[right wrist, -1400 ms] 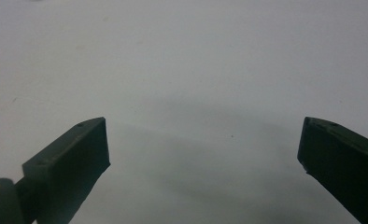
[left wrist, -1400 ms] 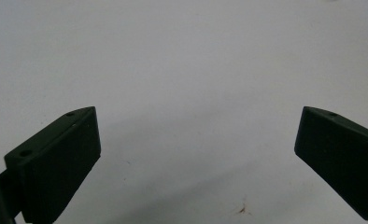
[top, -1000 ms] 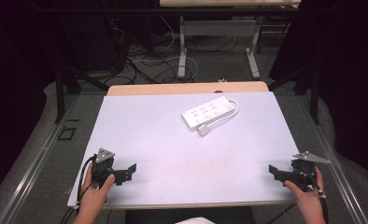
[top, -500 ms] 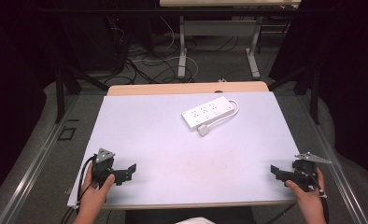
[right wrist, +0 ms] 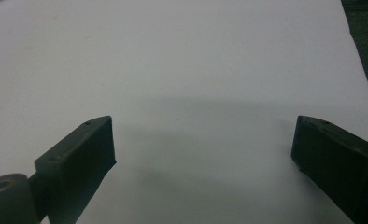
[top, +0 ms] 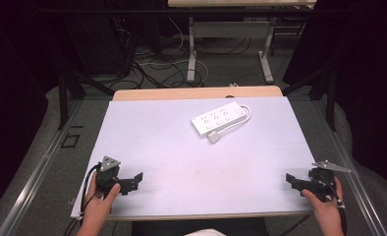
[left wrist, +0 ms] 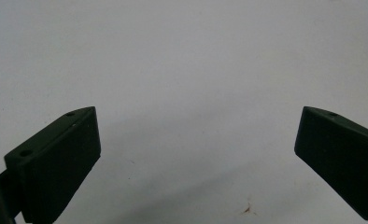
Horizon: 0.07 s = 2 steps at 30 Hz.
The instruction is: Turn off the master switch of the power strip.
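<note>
At the lower left of the high view, the left gripper (top: 132, 181) rests low over the desk (top: 181, 162), held in a hand with its jaws spread wide and nothing between them. In the left gripper view those jaws are matte black, blocky wedges with small screw holes, and only the pale, smooth desk surface, lightly scuffed with a small reddish speck, lies ahead of them.

Upper centre of the high view, toward the far edge, lies the power strip (top: 219, 119): a long white plastic bar with rounded corners and a row of sockets, set at a slant, its white cable looping round the right end and ending in a plug (top: 214, 137) just beside the strip's near side. It is well apart from both grippers and looks untouched, so by my judgement the work has not started; the reach and grasp are all still to come.

At the lower right, the right gripper (top: 292, 181) is likewise open and empty, near the desk's right edge, a grey three-cornered plate on top.
</note>
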Available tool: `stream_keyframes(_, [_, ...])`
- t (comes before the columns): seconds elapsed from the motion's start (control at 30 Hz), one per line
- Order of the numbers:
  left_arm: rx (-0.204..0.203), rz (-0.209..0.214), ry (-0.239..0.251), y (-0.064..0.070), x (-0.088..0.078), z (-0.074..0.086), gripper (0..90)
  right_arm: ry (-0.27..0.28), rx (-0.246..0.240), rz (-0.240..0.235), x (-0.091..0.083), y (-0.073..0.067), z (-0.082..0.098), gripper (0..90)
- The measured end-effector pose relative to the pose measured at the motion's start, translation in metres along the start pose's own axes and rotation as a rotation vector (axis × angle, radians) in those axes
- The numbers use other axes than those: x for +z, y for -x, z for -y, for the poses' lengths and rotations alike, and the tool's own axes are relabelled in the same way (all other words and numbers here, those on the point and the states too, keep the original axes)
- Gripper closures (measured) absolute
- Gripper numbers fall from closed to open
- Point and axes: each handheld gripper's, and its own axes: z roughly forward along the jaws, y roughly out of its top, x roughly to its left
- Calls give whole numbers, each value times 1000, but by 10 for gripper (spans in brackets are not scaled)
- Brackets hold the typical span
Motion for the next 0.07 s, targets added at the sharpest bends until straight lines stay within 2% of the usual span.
stream_keyframes(0.07, [-1, -1, 2, 0, 0, 0, 3, 1, -2, -1, -1, 1, 0, 59])
